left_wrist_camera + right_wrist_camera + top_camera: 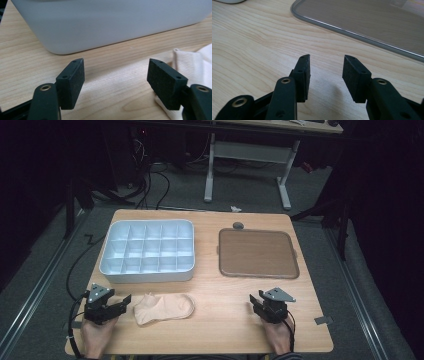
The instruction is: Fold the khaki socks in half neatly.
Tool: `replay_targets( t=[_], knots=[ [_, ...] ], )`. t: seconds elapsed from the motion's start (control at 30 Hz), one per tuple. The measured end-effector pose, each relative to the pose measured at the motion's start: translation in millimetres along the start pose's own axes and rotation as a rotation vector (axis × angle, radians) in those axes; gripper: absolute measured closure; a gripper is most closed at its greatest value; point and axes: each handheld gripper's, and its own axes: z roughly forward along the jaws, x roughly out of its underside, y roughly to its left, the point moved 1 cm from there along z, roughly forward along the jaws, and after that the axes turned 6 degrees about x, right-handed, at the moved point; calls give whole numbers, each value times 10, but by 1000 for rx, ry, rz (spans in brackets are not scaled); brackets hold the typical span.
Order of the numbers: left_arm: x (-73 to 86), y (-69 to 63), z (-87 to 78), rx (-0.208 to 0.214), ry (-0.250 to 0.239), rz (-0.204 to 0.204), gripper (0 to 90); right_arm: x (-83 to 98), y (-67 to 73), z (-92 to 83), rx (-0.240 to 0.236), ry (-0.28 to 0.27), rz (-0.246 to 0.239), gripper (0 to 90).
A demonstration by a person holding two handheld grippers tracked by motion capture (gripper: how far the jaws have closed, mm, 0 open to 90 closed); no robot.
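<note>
A pale peach sock [162, 307] lies flat on the wooden table near its front edge, left of centre. My left gripper [124, 304] rests just to the left of it, jaws pointing toward the sock's cuff. In the left gripper view the left gripper [115, 66] is open wide over bare wood, and the sock [192, 62] reaches the right jaw's side. My right gripper [254, 303] sits at the front right, apart from the sock. The right gripper view shows the right gripper [326, 60] open partway, with nothing between the pads.
A white compartment box [150, 276] stands at the back left, its wall [112, 22] close ahead of the left gripper. A brown tray [257, 252] lies at the back right, its rim [362, 37] ahead of the right gripper. Bare wood separates the two grippers.
</note>
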Motion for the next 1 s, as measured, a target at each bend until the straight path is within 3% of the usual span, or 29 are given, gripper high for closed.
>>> replay_targets(
  t=[0.2,0.33,0.53,0.67,0.73,1.0],
  knots=[
    [29,-62,-90,31,11,-17,359,-27,115,-5,17,19,-31,594],
    [49,-94,-122,49,20,-20,368,-36,167,7,-12,25,-22,596],
    [98,-164,-173,105,20,-42,369,-77,277,-8,-58,18,-24,616],
    [130,-263,-163,154,44,-64,369,-109,344,-34,-77,25,-41,650],
    [151,-336,-137,139,67,-43,369,-128,417,-45,-59,33,-91,678],
    [138,-389,-89,132,67,-46,366,-145,500,-43,-119,30,-79,684]
  ],
)
